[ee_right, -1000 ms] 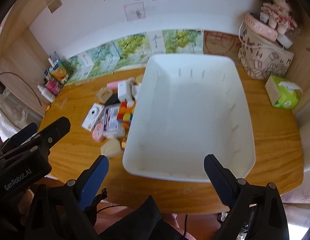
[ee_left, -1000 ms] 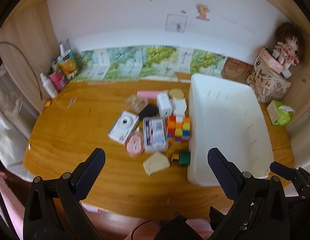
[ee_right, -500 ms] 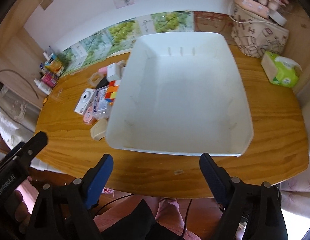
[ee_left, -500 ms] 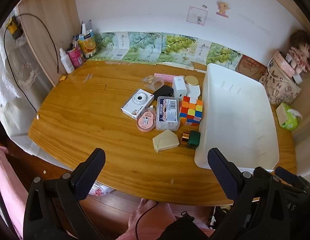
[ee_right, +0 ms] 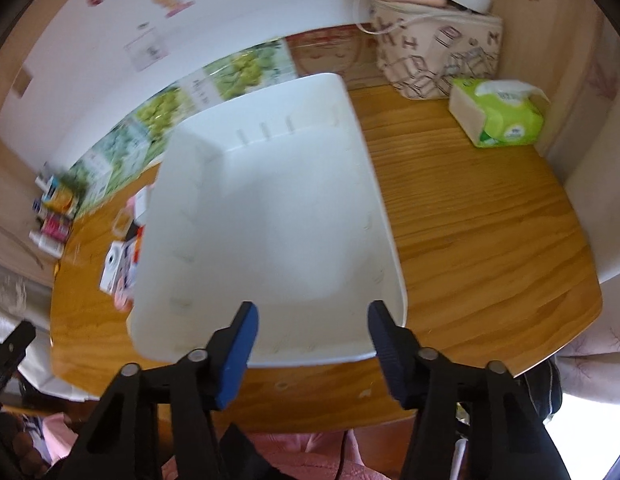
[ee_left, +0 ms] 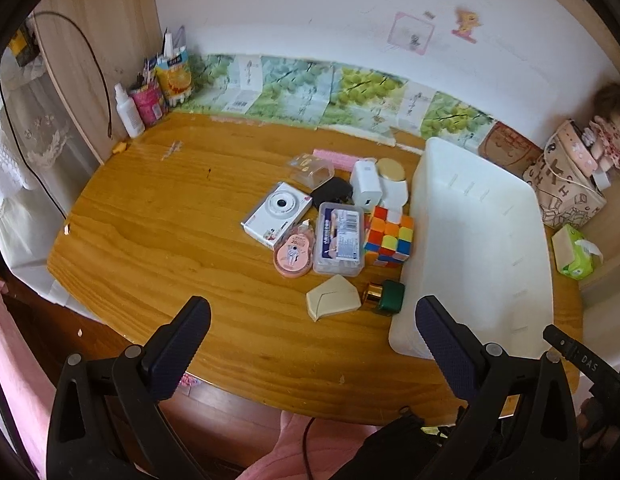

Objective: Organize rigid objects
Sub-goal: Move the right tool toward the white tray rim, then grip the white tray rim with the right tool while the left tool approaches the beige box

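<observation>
On the wooden table a cluster of small objects lies left of an empty white bin (ee_left: 482, 248): a white camera (ee_left: 277, 214), a clear plastic case (ee_left: 339, 240), a colour cube (ee_left: 389, 236), a pink tape dispenser (ee_left: 293, 256), a beige wedge (ee_left: 333, 297), a green bottle with a gold cap (ee_left: 386, 297) and a white charger (ee_left: 366, 188). My left gripper (ee_left: 310, 332) hangs open over the near table edge, short of the cluster. My right gripper (ee_right: 310, 332) sits at the near rim of the white bin (ee_right: 270, 216); its jaws are closing with nothing between them.
A patterned bag (ee_right: 434, 52) and a green tissue pack (ee_right: 498, 112) stand at the back right. Bottles and cartons (ee_left: 154, 88) fill the back left corner. A doll (ee_left: 606, 136) sits on the bag. The person's pink clothing shows below the table edge.
The right gripper's jaws have narrowed, and it has slid rightwards and closer to the bin's near rim. The left gripper's view has rolled and shifted a little nearer the cluster.
</observation>
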Demonstrator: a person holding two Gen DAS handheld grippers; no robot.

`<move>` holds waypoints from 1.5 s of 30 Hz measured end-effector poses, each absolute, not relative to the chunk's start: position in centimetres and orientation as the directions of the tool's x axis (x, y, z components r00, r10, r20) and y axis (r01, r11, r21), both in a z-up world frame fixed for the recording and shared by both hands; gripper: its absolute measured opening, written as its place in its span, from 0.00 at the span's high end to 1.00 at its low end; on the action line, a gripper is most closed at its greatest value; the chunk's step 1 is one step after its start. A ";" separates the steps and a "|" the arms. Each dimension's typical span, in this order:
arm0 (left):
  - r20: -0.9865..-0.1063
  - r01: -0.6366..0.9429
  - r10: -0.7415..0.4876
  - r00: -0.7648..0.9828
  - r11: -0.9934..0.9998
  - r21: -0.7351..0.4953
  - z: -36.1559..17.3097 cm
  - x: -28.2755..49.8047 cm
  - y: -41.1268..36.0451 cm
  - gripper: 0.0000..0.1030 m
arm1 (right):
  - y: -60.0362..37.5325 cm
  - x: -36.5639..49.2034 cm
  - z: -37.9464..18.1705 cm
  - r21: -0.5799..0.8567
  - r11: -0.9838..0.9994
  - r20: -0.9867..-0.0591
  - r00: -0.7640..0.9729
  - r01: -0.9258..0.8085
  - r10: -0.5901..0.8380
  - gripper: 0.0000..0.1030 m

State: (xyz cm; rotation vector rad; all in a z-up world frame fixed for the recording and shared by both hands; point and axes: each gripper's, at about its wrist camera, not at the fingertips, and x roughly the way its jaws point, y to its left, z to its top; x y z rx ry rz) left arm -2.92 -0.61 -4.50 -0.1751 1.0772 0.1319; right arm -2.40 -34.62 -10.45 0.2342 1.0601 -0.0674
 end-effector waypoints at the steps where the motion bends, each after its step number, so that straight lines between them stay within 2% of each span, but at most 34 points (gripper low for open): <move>1: -0.892 -0.199 0.022 0.451 0.977 -0.076 -4.8 -2.6 -0.4 0.01 | -35.1 -2.0 -10.8 0.154 0.971 -0.876 0.480 0.183 0.049 0.54; 5: -0.911 -0.233 0.012 0.411 0.968 -0.093 -6.0 -1.8 0.9 0.01 | -36.4 -0.2 -12.2 0.151 0.966 -0.895 0.444 0.211 0.043 0.68; 9: -0.920 -0.271 0.001 0.391 0.956 -0.114 -7.3 -0.4 1.8 0.01 | -37.0 1.9 -13.4 0.131 0.972 -0.906 0.422 0.195 0.037 0.74; 10: -0.926 -0.279 -0.004 0.378 0.953 -0.118 -7.7 0.0 2.1 0.01 | -37.2 2.5 -13.6 0.130 0.973 -0.911 0.411 0.191 0.041 0.83; 13: -0.943 -0.303 -0.029 0.332 0.943 -0.136 -9.0 1.3 2.6 0.01 | -37.6 4.4 -14.1 0.137 0.974 -0.918 0.394 0.182 0.055 0.88; 18: -0.972 -0.340 -0.094 0.217 0.926 -0.166 -11.8 3.6 3.1 0.01 | -37.5 6.8 -14.6 0.118 0.976 -0.930 0.364 0.185 0.043 0.90; 20: -0.979 -0.345 -0.119 0.165 0.923 -0.170 -13.2 4.4 3.1 0.01 | -37.5 7.7 -15.1 0.107 0.976 -0.938 0.344 0.187 0.037 0.96; 29: -0.970 -0.394 -0.236 -0.050 0.897 -0.198 -18.5 6.8 2.3 0.02 | -36.6 10.4 -15.6 0.134 0.986 -0.938 0.333 0.104 0.093 1.00; 33: -0.967 -0.390 -0.240 -0.083 0.901 -0.190 -19.3 7.6 1.6 0.02 | -36.8 10.7 -14.5 0.152 0.987 -0.913 0.391 0.059 0.118 1.00; 45: -0.956 -0.401 -0.254 -0.148 0.899 -0.177 -22.0 8.7 0.5 0.04 | -41.1 9.1 -11.7 0.204 0.971 -0.845 0.524 0.127 0.109 0.98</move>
